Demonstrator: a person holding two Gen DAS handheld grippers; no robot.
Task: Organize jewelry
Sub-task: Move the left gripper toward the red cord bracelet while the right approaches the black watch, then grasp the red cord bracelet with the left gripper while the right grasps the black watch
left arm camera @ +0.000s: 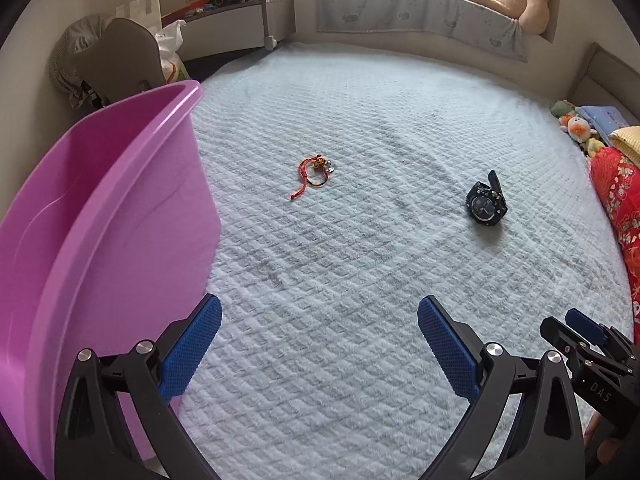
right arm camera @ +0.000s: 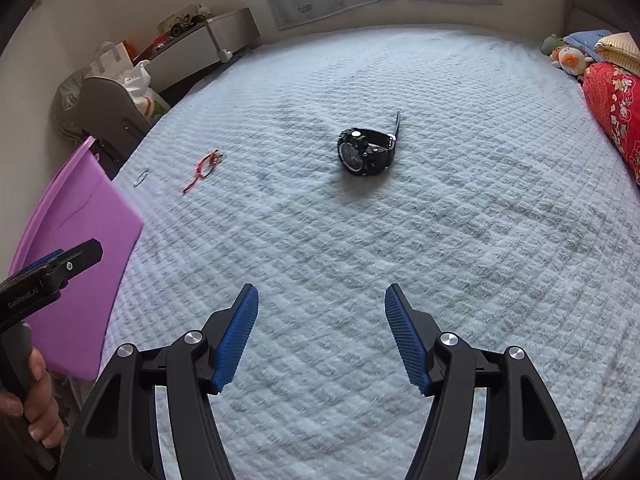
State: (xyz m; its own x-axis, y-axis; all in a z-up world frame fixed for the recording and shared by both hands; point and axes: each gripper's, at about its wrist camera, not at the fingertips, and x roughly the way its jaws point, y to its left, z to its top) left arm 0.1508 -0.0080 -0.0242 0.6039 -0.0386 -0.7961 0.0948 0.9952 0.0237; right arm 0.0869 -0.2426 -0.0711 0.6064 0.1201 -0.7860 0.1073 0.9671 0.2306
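Left wrist view: both my grippers hang open and empty over the bed.

My left gripper (left arm camera: 320,316) has its blue fingers (left arm camera: 192,348) spread wide with only the quilted bed cover (left arm camera: 360,260) between them; the pink tub (left arm camera: 100,200) sits just beside it on the left. My right gripper (right arm camera: 322,304) is open too, holding nothing. Ahead lie the red bracelet (left arm camera: 310,176) and, well apart to its right, the black watch (right arm camera: 366,150). A thin silver ring (right arm camera: 141,177) rests near the tub.
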